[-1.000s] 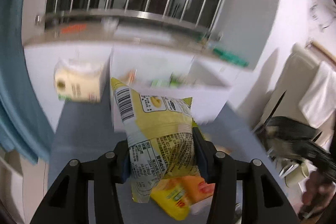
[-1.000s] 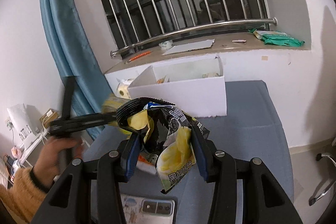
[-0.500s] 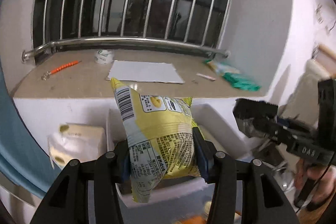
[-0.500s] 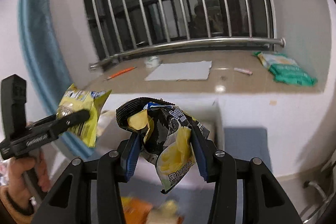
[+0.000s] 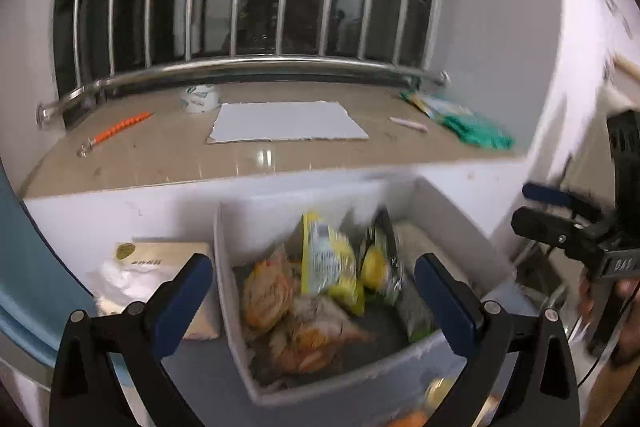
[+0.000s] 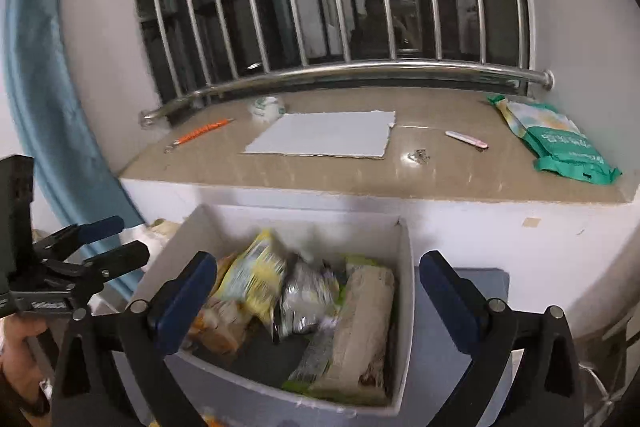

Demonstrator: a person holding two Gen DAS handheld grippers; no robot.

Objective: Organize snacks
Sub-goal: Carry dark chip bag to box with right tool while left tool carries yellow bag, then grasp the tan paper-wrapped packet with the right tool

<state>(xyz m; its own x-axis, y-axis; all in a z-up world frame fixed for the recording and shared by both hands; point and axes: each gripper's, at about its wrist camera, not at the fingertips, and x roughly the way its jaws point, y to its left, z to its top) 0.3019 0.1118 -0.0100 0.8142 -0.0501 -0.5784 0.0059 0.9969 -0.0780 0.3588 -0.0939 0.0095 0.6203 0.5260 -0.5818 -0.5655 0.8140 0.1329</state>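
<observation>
A white box (image 5: pixel 230 291) stands on the grey table below the windowsill and holds several snack bags. A yellow bag (image 5: pixel 330 263) and a black-and-yellow bag (image 5: pixel 380 259) lie in it, both blurred. In the right wrist view the box (image 6: pixel 406 267) shows the yellow bag (image 6: pixel 256 277), a silver bag (image 6: pixel 306 297) and a beige pack (image 6: pixel 362 319). My left gripper (image 5: pixel 314 289) is open and empty above the box. My right gripper (image 6: pixel 316 291) is open and empty above it too; it also shows in the left wrist view (image 5: pixel 560 223).
A tissue pack (image 5: pixel 160 267) lies left of the box. The windowsill (image 6: pixel 360 167) carries a white sheet (image 6: pixel 324 139), an orange pen (image 6: pixel 200 135), a tape roll (image 6: pixel 266 109) and green packs (image 6: pixel 560 143). A blue curtain (image 6: pixel 52 115) hangs left. More snacks (image 5: pixel 424 415) lie before the box.
Both grippers have opened and let go of their bags. The yellow bag and the black-and-yellow bag now lie in the white box. Both views moved closer over the box.
</observation>
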